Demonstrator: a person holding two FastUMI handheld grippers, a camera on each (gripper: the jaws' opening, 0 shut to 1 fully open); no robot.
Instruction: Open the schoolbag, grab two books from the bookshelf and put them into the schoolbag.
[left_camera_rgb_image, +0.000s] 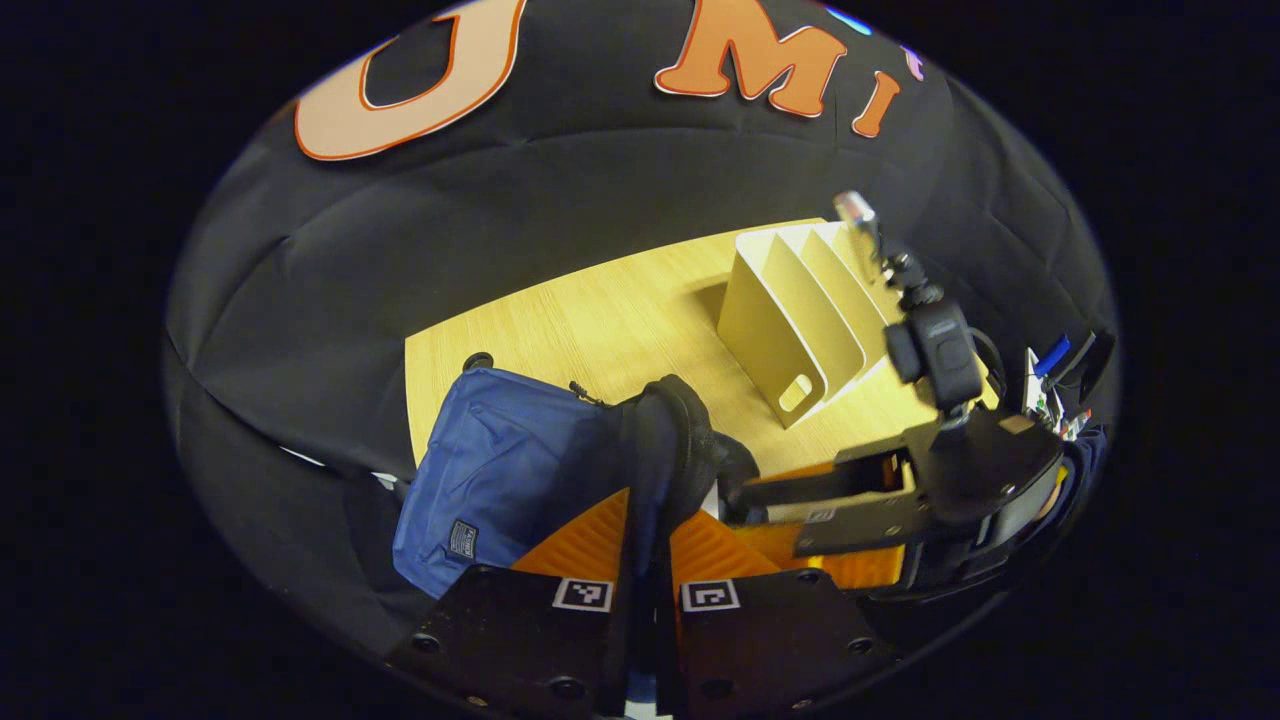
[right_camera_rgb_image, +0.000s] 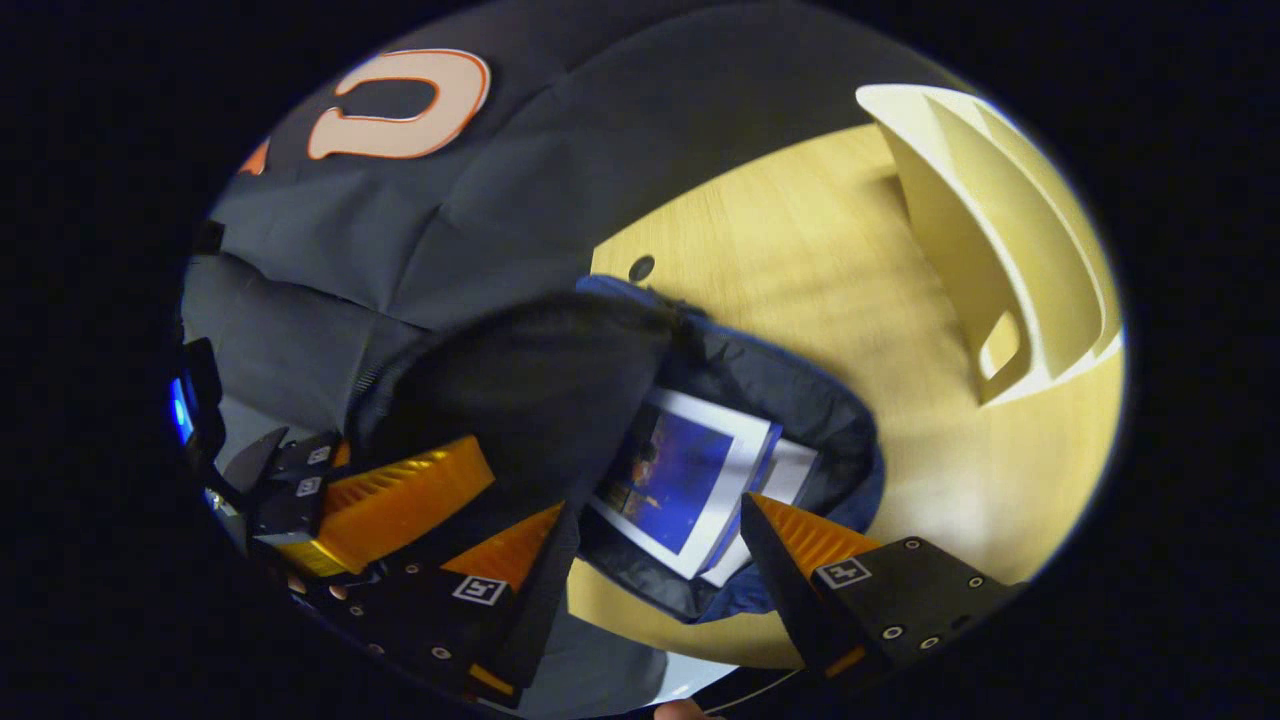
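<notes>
A blue schoolbag (left_camera_rgb_image: 500, 470) lies on the wooden table (left_camera_rgb_image: 600, 320), and its black flap (left_camera_rgb_image: 670, 440) is lifted. My left gripper (left_camera_rgb_image: 650, 510) is shut on that flap, holding it up. In the right gripper view the bag (right_camera_rgb_image: 850, 480) gapes open. Inside lie a blue-covered book (right_camera_rgb_image: 680, 480) and a white book (right_camera_rgb_image: 790, 470) partly under it. My right gripper (right_camera_rgb_image: 652, 508) is open just above the bag's mouth, with nothing between its fingers. The left gripper (right_camera_rgb_image: 420, 500) holds the flap (right_camera_rgb_image: 530, 380) to its left. The right gripper (left_camera_rgb_image: 765, 515) reaches in beside the flap.
A cream bookshelf (left_camera_rgb_image: 790, 320) with several slanted slots stands on the table to the right of the bag, and the slots in sight hold no books. The same shelf (right_camera_rgb_image: 1000, 250) is at the upper right. A round cable hole (left_camera_rgb_image: 478, 360) lies near the bag.
</notes>
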